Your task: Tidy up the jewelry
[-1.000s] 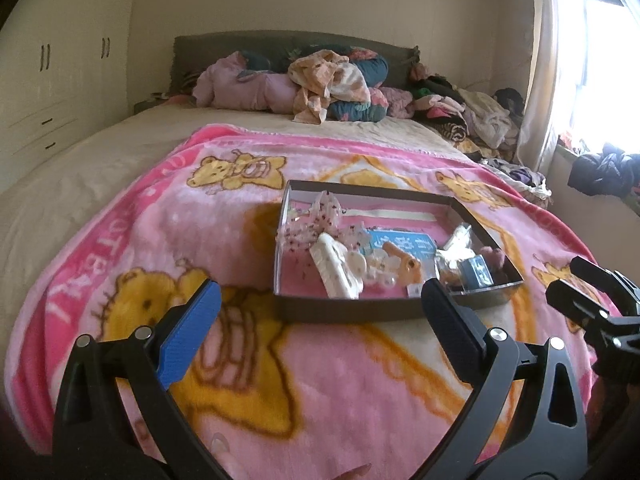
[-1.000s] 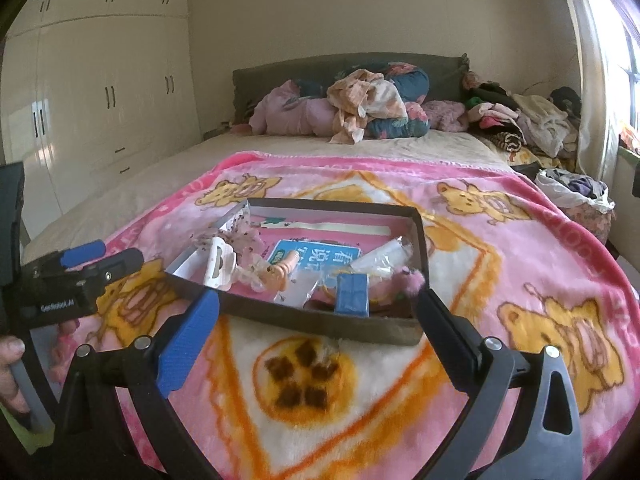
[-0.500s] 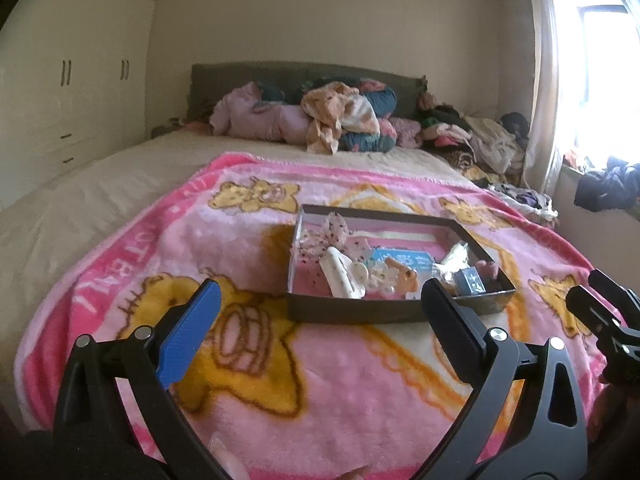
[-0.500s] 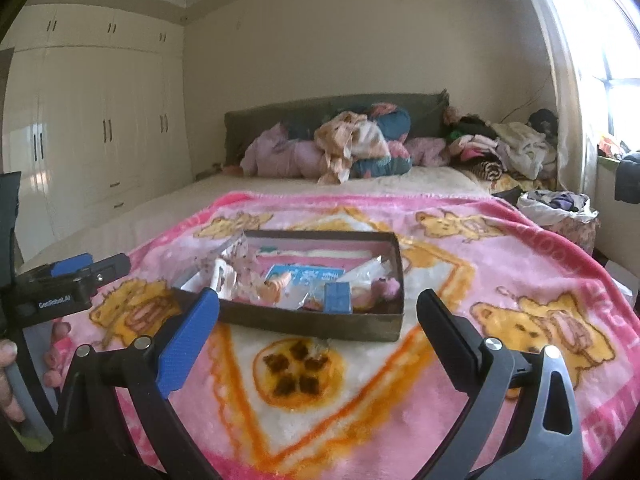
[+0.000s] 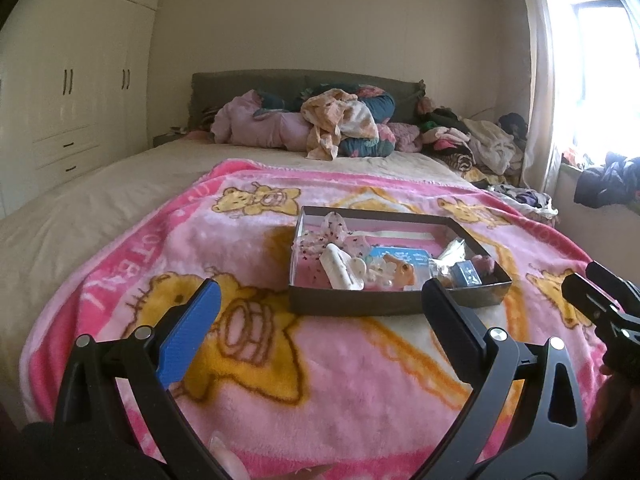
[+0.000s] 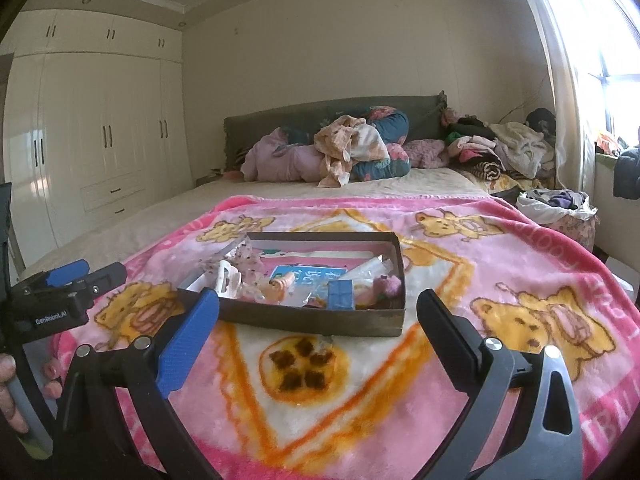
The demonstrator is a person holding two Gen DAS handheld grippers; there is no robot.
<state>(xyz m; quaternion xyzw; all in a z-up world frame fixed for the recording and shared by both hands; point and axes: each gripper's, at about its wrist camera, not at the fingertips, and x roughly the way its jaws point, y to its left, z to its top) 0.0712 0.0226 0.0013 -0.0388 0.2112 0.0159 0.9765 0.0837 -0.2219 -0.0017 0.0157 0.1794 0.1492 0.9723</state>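
A shallow dark cardboard box [image 5: 384,305] lies on a pink bear-print blanket [image 5: 320,380] on the bed; it also shows in the right wrist view [image 6: 312,322]. It holds a white hair claw [image 5: 340,270], a dotted sheer bow [image 5: 332,232], a small blue box [image 5: 466,273], a blue card [image 6: 308,274] and a pink fluffy piece [image 6: 388,285]. My left gripper [image 5: 320,304] is open and empty, short of the box's near wall. My right gripper [image 6: 318,310] is open and empty, also short of the box.
Piled clothes and pillows [image 5: 340,128] lie at the headboard. White wardrobes [image 6: 92,152] line the left wall. A window and curtain [image 5: 560,100] are at the right, with a bag of clothes [image 6: 556,204] beside the bed.
Both grippers have drawn back and tilted up from the box; it looks smaller and more of the room shows. Both stay open and empty.
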